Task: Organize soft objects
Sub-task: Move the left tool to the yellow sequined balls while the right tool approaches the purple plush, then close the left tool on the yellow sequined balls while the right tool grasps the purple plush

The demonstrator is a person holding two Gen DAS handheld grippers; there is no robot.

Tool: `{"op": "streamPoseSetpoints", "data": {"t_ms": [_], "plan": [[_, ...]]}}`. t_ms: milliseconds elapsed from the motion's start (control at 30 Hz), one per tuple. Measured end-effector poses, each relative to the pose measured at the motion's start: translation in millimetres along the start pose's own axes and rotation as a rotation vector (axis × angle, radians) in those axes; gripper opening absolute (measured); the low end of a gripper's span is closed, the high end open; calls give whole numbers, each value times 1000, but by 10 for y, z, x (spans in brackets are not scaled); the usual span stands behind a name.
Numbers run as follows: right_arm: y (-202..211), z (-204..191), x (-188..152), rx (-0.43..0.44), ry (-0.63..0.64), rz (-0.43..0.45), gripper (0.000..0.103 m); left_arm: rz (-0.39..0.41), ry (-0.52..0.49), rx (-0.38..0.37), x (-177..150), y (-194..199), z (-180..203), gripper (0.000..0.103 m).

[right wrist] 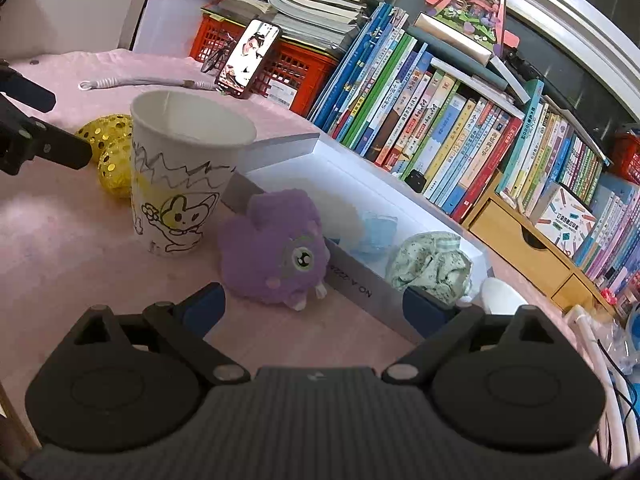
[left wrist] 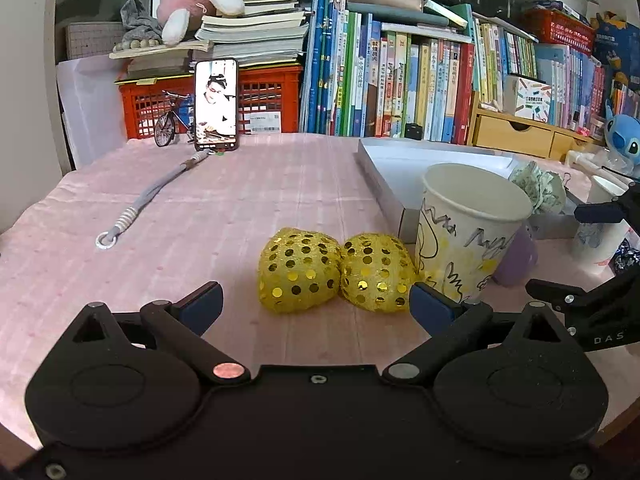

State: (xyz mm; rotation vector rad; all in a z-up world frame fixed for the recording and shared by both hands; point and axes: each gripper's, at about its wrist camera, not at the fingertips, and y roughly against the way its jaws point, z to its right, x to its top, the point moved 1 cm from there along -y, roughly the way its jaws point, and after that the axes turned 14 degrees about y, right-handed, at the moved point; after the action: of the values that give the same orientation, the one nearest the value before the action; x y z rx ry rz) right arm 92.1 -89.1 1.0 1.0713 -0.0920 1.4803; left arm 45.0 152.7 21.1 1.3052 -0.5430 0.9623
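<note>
A pink cloth (left wrist: 240,208) is covering the desk, and rows of books (left wrist: 400,72) are standing along the back. The left gripper (left wrist: 316,300) is hanging low over the cloth with its jaws spread wide and nothing between them. Just past them, two yellow sparkly balls (left wrist: 298,270) are sitting side by side, touching each other. Right beside the balls a paper cup (left wrist: 472,232) with drawings on it is standing upright, and it looks empty. The right gripper (right wrist: 314,300) is also showing wide jaws with nothing pinched. Just in front of it a purple fluffy toy (right wrist: 272,248) is lying on the cloth, leaning against the outside wall of a white box (right wrist: 356,280). Inside the box a green spotted cloth bundle (right wrist: 432,264) and a small light blue soft thing (right wrist: 376,232) are already resting. So the job looks partly done: two soft things are in the box, while the purple toy and the two yellow balls are still waiting outside.
</note>
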Motion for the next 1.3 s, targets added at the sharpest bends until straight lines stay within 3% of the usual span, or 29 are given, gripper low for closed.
{"op": "streamPoseSetpoints", "data": {"t_ms": [433,633,733,900,1133,1300], "plan": [[-134,-3,65,30,2,33,99,-16,-4,-5,-6,-209,87,99],[-150,-27,84,41,6,43,99,-19,36,-27,26,-189,25,91],[-170,-35,91,51,1,43,99,-21,92,-34,63,-156,-66,82],[-218,-25,105,73,-26,46,97,-16,268,-54,213,-162,-327,73],[-292,-36,104,111,-52,45,92,-112,494,-81,298,-491,-607,52],[-331,-29,104,128,-66,45,90,-117,515,-82,322,-603,-609,46]]}}
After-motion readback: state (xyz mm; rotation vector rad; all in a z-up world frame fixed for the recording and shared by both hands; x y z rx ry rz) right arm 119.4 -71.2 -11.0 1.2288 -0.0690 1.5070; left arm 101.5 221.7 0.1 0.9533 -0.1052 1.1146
